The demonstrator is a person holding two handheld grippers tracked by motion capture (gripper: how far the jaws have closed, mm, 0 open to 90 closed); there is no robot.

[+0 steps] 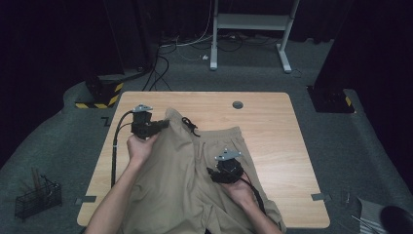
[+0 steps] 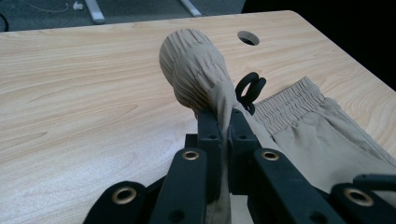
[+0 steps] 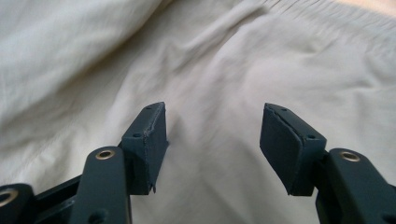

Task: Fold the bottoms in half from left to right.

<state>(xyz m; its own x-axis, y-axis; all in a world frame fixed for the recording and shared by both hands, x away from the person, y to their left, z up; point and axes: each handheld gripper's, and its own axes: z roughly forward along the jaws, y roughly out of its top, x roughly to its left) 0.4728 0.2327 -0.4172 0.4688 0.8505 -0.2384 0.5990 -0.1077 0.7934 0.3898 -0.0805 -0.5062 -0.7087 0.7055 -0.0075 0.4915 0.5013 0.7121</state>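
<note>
Left tool is clamped tight on the waistband of the khaki shorts, centre of frame on the table. Right tool hangs wide open, empty, over cloth. Best grab low, then pull evenly.

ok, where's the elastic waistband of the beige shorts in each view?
High view: waistband runs across the middle of the table, its left end pinched in the left gripper.
Left gripper view: bunched end rises above the shut jaws at centre; the flat part lies at right.
Right gripper view: gathered edge along the top.
Shared landmark: black drawcord.
</note>
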